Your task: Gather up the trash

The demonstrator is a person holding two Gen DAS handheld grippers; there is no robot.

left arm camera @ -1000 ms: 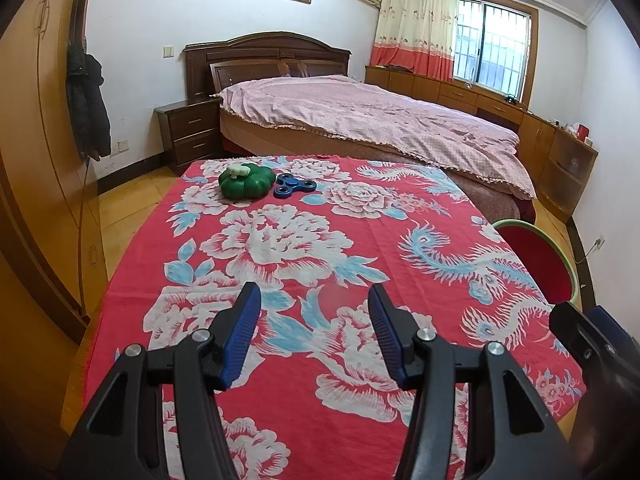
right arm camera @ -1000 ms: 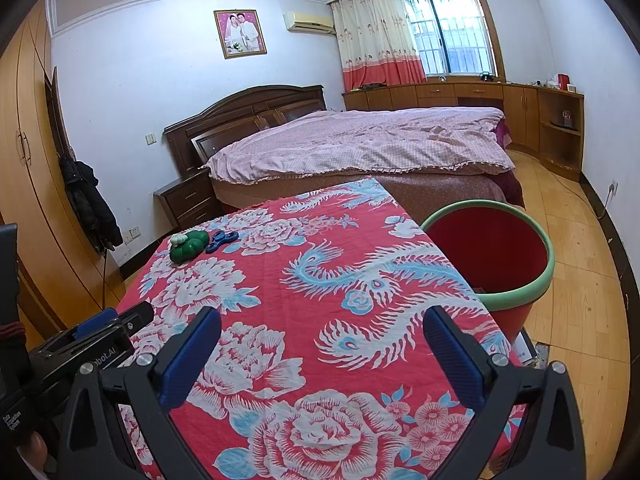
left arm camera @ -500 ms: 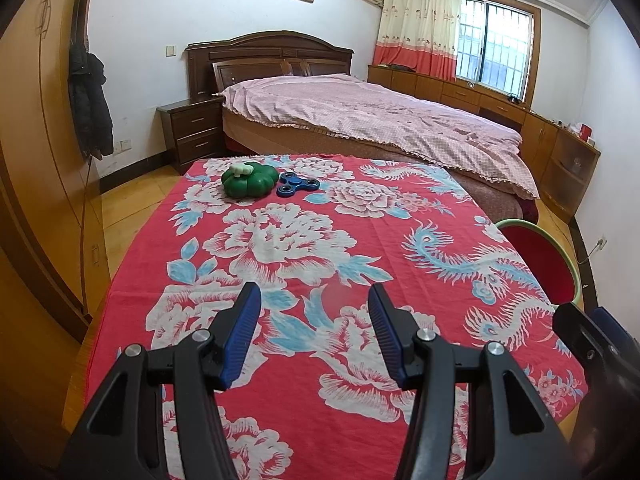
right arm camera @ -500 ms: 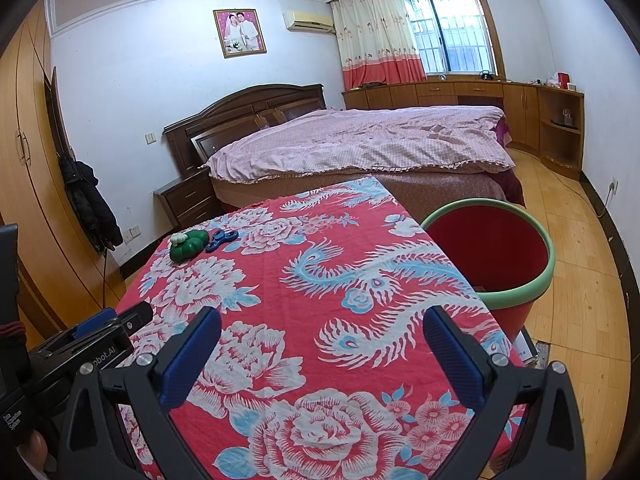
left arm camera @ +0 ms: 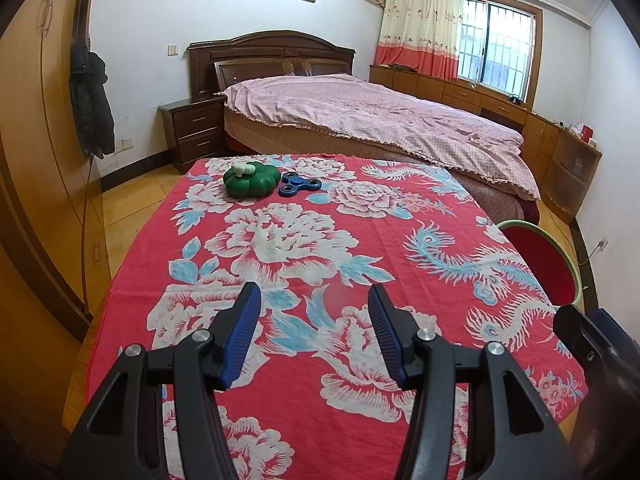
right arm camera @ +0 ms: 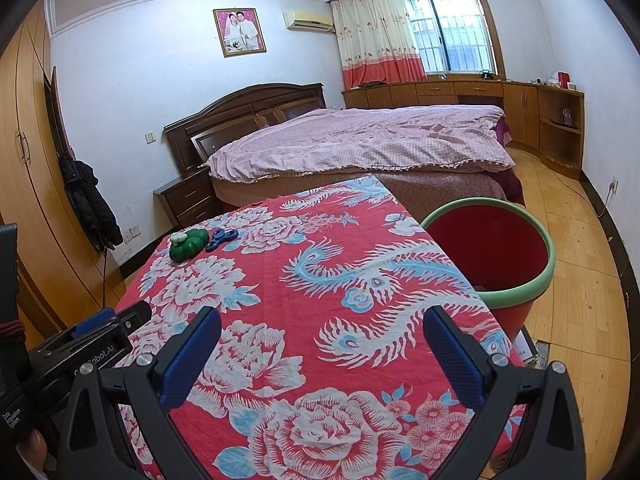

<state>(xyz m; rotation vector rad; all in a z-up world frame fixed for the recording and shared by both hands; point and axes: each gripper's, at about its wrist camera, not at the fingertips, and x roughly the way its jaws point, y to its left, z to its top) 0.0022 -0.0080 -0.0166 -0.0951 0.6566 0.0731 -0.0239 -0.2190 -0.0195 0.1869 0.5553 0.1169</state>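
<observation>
A green pumpkin-shaped toy (left arm camera: pixel 251 182) with a white stem lies at the far end of the table (left arm camera: pixel 360 408), which wears a red flowered cloth. A blue fidget spinner (left arm camera: pixel 299 184) lies just right of it. Both show small in the right wrist view: the pumpkin toy (right arm camera: pixel 187 243) and the spinner (right arm camera: pixel 221 239). My left gripper (left arm camera: pixel 314 304) hovers open over the near part of the cloth, far from both, with nothing between its fingers. My right gripper (right arm camera: pixel 320 328) is open wider, also empty, over the near right side. A red bin with a green rim (right arm camera: pixel 496 264) stands beside the table's right edge.
A bed with a pink cover (left arm camera: pixel 380 120) stands beyond the table, with a dark nightstand (left arm camera: pixel 192 132) to its left. A wooden wardrobe (left arm camera: pixel 36 160) with a hanging black coat (left arm camera: pixel 90 104) lines the left wall. Low cabinets (right arm camera: pixel 460 92) run under the window.
</observation>
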